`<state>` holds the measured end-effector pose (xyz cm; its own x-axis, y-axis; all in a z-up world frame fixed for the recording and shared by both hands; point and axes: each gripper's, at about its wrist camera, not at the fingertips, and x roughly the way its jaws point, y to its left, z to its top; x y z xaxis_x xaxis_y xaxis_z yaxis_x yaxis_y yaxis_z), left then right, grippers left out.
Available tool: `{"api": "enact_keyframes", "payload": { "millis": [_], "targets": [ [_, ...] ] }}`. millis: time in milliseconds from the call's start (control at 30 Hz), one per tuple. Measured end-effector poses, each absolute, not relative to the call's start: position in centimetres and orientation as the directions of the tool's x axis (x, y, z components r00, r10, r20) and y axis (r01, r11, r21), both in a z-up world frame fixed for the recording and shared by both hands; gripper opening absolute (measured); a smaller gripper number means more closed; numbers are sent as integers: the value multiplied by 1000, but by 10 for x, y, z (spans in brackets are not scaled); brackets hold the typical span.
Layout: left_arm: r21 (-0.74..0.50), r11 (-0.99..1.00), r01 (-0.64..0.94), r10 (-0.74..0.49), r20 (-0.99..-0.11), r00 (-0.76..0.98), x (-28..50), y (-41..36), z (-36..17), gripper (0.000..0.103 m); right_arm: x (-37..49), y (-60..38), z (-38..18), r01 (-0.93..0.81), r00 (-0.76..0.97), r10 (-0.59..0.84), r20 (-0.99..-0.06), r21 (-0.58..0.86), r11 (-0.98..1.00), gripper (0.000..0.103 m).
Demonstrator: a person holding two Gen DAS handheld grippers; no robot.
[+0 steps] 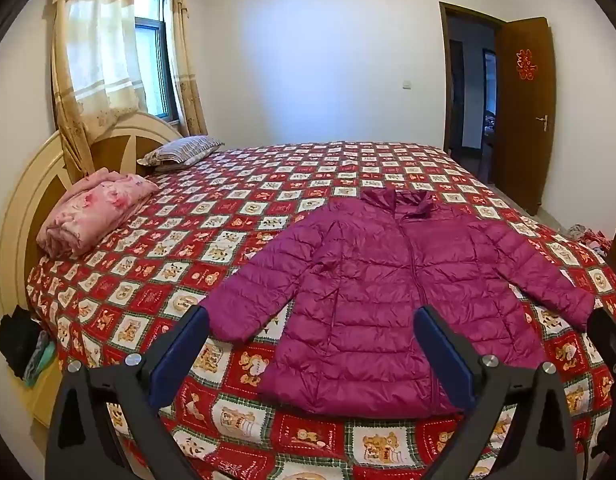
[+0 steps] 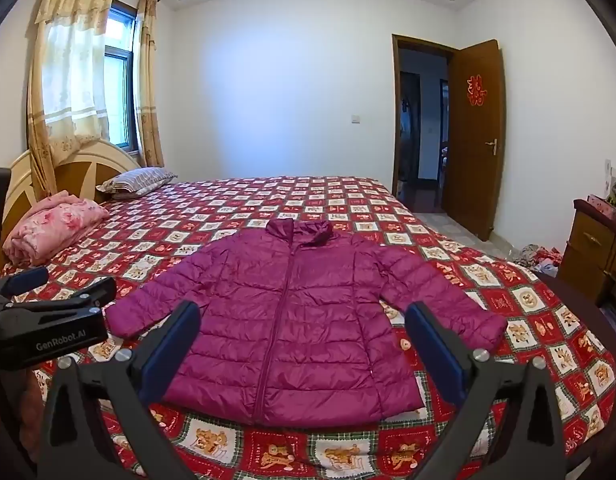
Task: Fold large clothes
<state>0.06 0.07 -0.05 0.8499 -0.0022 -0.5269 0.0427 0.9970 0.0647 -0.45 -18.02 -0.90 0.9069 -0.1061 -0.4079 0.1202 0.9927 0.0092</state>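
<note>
A magenta puffer jacket (image 1: 372,280) (image 2: 292,304) lies flat and front-up on the bed (image 1: 180,248) (image 2: 480,280). It is zipped, its collar points to the far side and both sleeves are spread out. My left gripper (image 1: 310,318) hovers open above the near hem, toward the jacket's left sleeve, with nothing between its blue pads (image 1: 188,336). My right gripper (image 2: 303,314) is open too and hangs over the jacket's lower middle without touching it. In the right wrist view the left gripper (image 2: 64,284) shows at the left edge.
A folded pink quilt (image 1: 96,212) and a striped pillow (image 1: 180,152) lie by the headboard (image 1: 24,200). The brown door (image 2: 476,136) stands open at the far right. A wooden dresser (image 2: 592,248) and floor clutter (image 2: 536,256) flank the bed's right side.
</note>
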Motion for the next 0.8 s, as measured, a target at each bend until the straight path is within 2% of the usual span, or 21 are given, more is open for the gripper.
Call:
{"api": "enact_keyframes", "payload": {
  "millis": [400, 800],
  "targets": [
    [80, 996, 37, 11, -529, 848, 1, 8, -18, 102, -4, -177, -14, 121, 903, -105, -417, 12, 993, 103],
    [83, 996, 25, 23, -537, 843, 8, 8, -11, 102, 0, -179, -19, 121, 900, -103, -424, 15, 993, 103]
  ]
}}
